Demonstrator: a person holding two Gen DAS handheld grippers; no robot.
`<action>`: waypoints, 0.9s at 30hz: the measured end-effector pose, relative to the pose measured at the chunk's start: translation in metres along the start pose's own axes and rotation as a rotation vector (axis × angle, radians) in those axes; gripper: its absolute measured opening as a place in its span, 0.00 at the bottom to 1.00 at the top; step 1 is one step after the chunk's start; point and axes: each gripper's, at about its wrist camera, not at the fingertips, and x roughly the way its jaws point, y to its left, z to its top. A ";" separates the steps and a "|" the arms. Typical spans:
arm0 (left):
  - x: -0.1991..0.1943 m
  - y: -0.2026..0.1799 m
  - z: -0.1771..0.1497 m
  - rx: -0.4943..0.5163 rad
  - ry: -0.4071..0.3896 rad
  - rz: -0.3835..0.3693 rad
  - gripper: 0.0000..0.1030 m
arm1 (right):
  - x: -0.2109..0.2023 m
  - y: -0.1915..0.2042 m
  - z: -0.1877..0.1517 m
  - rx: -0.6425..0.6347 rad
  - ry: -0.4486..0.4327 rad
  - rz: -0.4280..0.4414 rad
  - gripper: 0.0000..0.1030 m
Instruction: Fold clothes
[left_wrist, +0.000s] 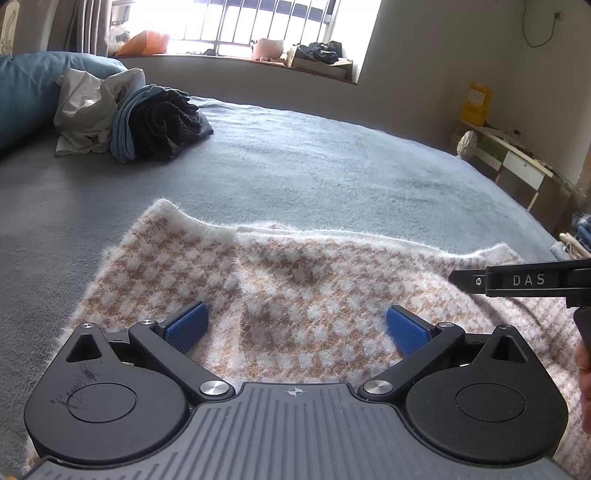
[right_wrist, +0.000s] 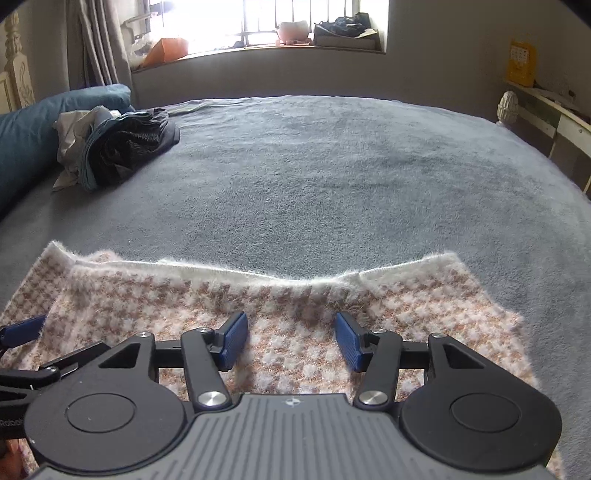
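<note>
Both tongs, left tongs (left_wrist: 294, 325) and right tongs (right_wrist: 291, 338), stand spread above the checked sweater (left_wrist: 280, 280), pinching nothing; clothes pile (left_wrist: 125, 118) at 10 o'clock.

Both wrist views look forward and down past their own tongs, close over the checked knit (left_wrist: 295, 280) – sharing bed (right_wrist: 332, 166) and window (right_wrist: 295, 18) ahead.

Sweater (left_wrist: 295, 295): tan and white houndstooth check, white edging. Bed (right_wrist: 332, 177) cover: grey-blue, plain. Pillow (left_wrist: 26, 88): teal blue. Clothes pile (left_wrist: 129, 114): white, light blue and black pieces. Left claw (left_wrist: 294, 328): black body, blue pads. Right claw (right_wrist: 291, 339): same colours. Curtain (right_wrist: 96, 44): grey.
</note>
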 end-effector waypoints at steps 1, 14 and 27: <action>0.000 0.000 0.000 -0.001 -0.002 -0.001 1.00 | 0.001 -0.001 0.001 0.017 0.002 -0.001 0.56; -0.001 -0.001 0.000 0.005 -0.003 0.006 1.00 | -0.020 -0.063 0.002 0.120 -0.031 -0.148 0.52; 0.001 0.000 0.002 0.007 0.008 -0.002 1.00 | -0.046 -0.062 0.005 0.274 0.039 0.063 0.48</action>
